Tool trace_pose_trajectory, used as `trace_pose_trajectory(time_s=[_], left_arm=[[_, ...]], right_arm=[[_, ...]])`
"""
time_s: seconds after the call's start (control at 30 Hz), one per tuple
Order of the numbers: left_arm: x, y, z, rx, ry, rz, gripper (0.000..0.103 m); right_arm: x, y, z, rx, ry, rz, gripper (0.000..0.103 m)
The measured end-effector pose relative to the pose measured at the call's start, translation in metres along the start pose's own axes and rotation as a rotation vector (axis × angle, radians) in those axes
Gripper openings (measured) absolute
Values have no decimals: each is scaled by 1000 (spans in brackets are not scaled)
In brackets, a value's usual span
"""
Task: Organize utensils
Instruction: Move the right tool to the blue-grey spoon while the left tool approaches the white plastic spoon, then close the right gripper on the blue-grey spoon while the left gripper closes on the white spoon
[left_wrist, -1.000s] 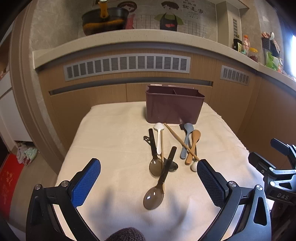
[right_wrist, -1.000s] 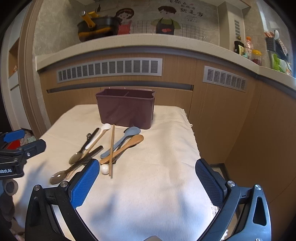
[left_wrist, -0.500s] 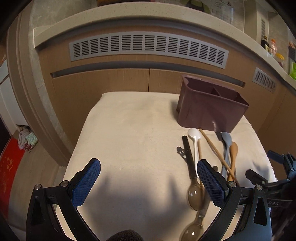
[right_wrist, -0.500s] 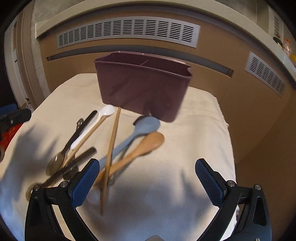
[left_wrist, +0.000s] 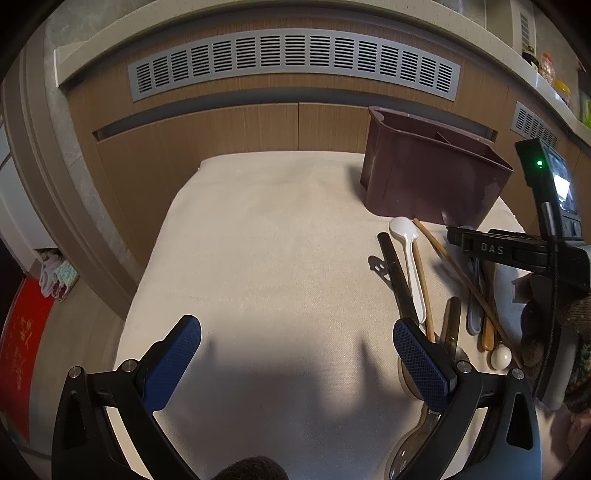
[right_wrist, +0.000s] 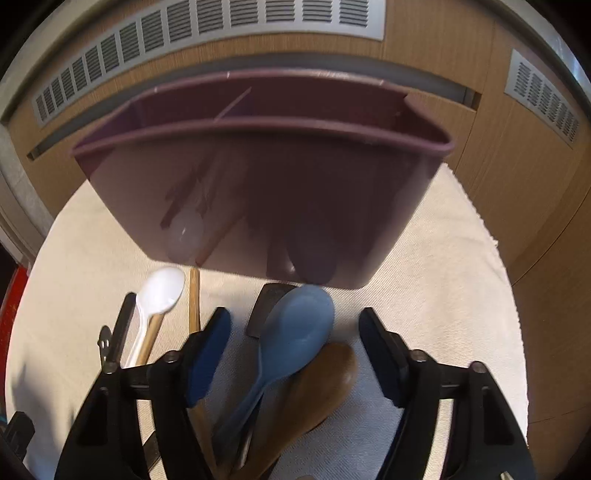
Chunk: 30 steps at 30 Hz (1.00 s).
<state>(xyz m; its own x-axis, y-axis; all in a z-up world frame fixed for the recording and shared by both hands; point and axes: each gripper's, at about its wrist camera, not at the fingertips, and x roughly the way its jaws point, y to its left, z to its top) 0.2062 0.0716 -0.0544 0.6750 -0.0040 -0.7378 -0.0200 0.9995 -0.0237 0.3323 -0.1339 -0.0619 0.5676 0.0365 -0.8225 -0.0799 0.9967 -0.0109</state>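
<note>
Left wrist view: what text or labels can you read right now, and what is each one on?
"DAS": pale letters on the black body of the right claw, above the utensils.
Gold characters on the red sheet at the floor's left edge: too blurred to read.
Lit screen on the device at far right: too small to read.
Nothing readable in the right wrist view.

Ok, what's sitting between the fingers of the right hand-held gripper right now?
In the right wrist view, the right hand-held gripper is closing around the blue spoon and the wooden spoon beneath it; the pads are not yet touching them.
</note>
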Motion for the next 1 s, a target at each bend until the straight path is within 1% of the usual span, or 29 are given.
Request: trace_pose_trajectory(time_s=[0.07, 0.1, 0.2, 0.27, 0.33, 0.37, 0.53, 0.67, 0.7, 0.8, 0.83, 0.87, 0.97, 1.0], left_arm=[[3, 2, 0, -6, 14, -13, 103], [4, 2, -1, -7, 18, -16, 103], [7, -1, 0, -9, 31, -15, 103], [8, -5, 1, -6, 38, -15, 103], [9, -10, 3, 2, 40, -16, 103], [8, -14, 4, 9, 40, -17, 103], [6, -35, 11, 53, 32, -30, 103], [13, -47, 19, 73, -9, -100, 103], [17, -49, 23, 72, -13, -114, 103], [37, -56, 42, 74, -5, -161, 103], [43, -59, 48, 86, 5, -162, 103], [54, -64, 56, 113, 26, -147, 103], [76, -82, 71, 211, 53, -80, 103], [83, -86, 74, 224, 74, -68, 102]], right_arm=[[0, 0, -1, -10, 9, 7, 47], [-3, -1, -2, -15, 6, 11, 38], [-11, -7, -7, -24, 4, 38, 34], [-22, -12, -13, -40, -7, 41, 32], [-33, -18, -18, -59, -18, 50, 26], [-38, -21, -21, -65, -19, 53, 16], [-60, -44, -37, -60, -35, 72, 16], [-73, -63, -49, -41, -59, 73, 16], [-72, -74, -49, -33, -64, 75, 17], [-72, -81, -58, -13, -83, 71, 20], [-72, -85, -62, -5, -87, 72, 21], [-71, -88, -66, 2, -86, 74, 23], [-70, -97, -73, 26, -79, 93, 26], [-72, -99, -74, 31, -88, 100, 29]])
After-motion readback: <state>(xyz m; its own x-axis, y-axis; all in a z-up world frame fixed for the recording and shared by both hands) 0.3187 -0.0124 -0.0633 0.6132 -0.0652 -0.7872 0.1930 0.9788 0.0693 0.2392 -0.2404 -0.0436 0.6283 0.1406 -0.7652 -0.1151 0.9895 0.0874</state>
